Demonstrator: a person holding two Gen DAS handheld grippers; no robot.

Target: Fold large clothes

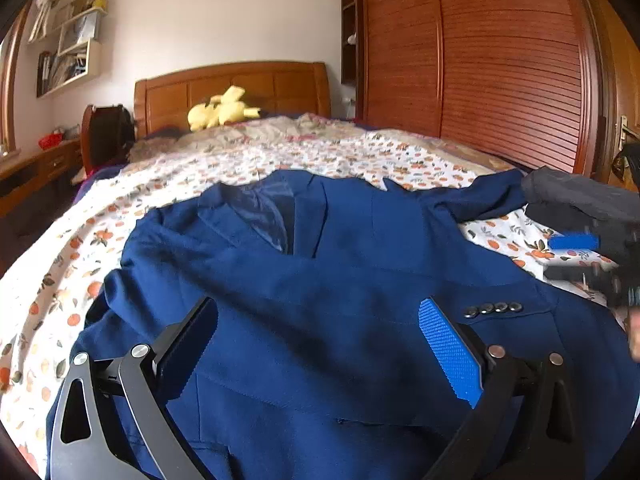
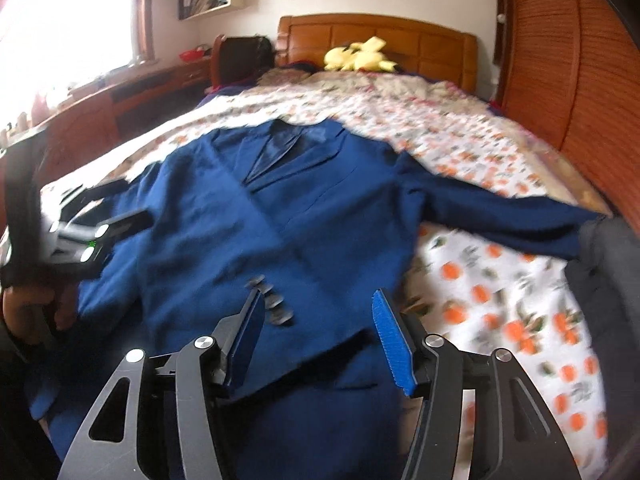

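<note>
A large blue suit jacket (image 1: 328, 280) lies front-up on the bed, collar toward the headboard. One sleeve is folded across the chest, its cuff buttons (image 1: 494, 308) showing. The other sleeve (image 2: 500, 216) stretches out to the right. My left gripper (image 1: 320, 340) is open and empty, hovering low over the jacket's middle. My right gripper (image 2: 316, 332) is open and empty over the folded sleeve's cuff (image 2: 276, 304) near the jacket's right edge. The jacket also fills the right wrist view (image 2: 260, 232). Each gripper shows blurred at the other view's edge: the right one (image 1: 576, 256), the left one (image 2: 100, 232).
The bed has an orange-print sheet (image 1: 400, 156) and a wooden headboard (image 1: 232, 88) with a yellow plush toy (image 1: 222, 110). A dark garment (image 1: 580, 200) lies at the bed's right edge. A slatted wooden wardrobe (image 1: 500, 60) stands on the right, a desk (image 2: 120, 96) on the left.
</note>
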